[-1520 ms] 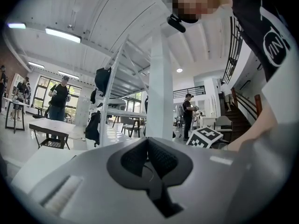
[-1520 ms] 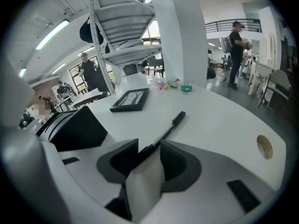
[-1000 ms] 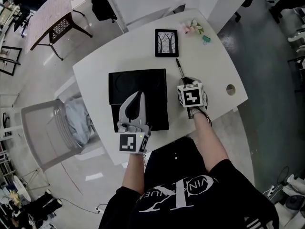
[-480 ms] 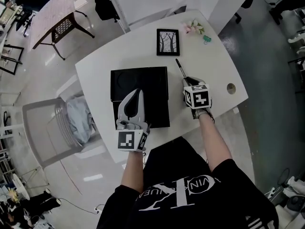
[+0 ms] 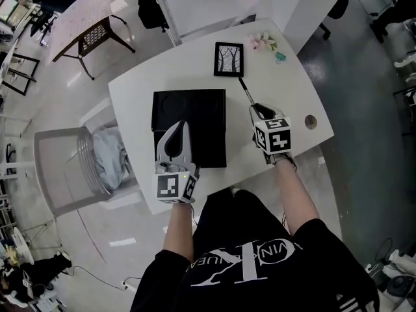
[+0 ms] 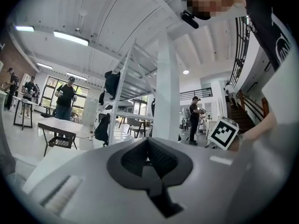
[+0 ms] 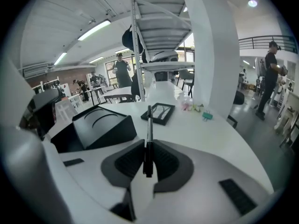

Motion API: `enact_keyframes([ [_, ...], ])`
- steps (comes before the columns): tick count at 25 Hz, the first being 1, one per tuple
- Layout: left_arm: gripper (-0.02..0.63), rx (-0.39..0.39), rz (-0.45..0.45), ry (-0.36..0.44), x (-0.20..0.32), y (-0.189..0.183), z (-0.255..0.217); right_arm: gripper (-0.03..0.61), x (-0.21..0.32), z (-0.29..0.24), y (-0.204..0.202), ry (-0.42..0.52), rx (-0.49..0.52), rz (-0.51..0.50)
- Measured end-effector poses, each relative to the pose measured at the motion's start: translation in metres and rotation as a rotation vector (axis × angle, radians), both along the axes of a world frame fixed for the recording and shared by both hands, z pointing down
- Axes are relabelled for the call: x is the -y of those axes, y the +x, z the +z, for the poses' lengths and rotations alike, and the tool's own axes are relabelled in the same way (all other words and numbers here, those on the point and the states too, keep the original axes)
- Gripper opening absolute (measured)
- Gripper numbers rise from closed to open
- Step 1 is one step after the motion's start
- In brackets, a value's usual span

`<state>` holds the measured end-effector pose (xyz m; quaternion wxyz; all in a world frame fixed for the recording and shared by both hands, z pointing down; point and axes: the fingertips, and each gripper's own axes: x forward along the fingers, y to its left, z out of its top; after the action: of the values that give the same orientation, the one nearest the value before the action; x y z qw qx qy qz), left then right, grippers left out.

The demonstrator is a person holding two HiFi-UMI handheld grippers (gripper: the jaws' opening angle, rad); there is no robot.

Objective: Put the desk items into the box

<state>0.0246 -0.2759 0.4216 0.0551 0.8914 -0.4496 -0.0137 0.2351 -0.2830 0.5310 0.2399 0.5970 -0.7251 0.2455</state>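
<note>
The right claw was closed on a black pen. Its pads pinched the rear end, and the barrel projected forward past the jaws. The pen appeared lifted off the table, just right of the open black box.

The pen was judged light, stiff and smooth-barrelled. Held so near one end, it could pivot or slip, so a hold nearer mid-barrel would be steadier.

The left claw was closed and empty, over the box's near side. Beyond the box lay a framed picture. Further right of that lay a green clip and pastel oddments, which were not identifiable.
</note>
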Motion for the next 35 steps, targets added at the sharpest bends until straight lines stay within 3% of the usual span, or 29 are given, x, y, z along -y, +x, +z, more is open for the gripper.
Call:
enact_keyframes([
  [19, 0.009, 0.022, -0.100, 0.000, -0.045, -0.034, -0.002, 0.066, -0.032, -0.063, -0.045, 0.141, 0.043, -0.144],
  [35, 0.009, 0.029, -0.225, -0.008, -0.098, -0.081, 0.000, 0.066, -0.067, -0.081, -0.109, 0.180, 0.078, -0.325],
])
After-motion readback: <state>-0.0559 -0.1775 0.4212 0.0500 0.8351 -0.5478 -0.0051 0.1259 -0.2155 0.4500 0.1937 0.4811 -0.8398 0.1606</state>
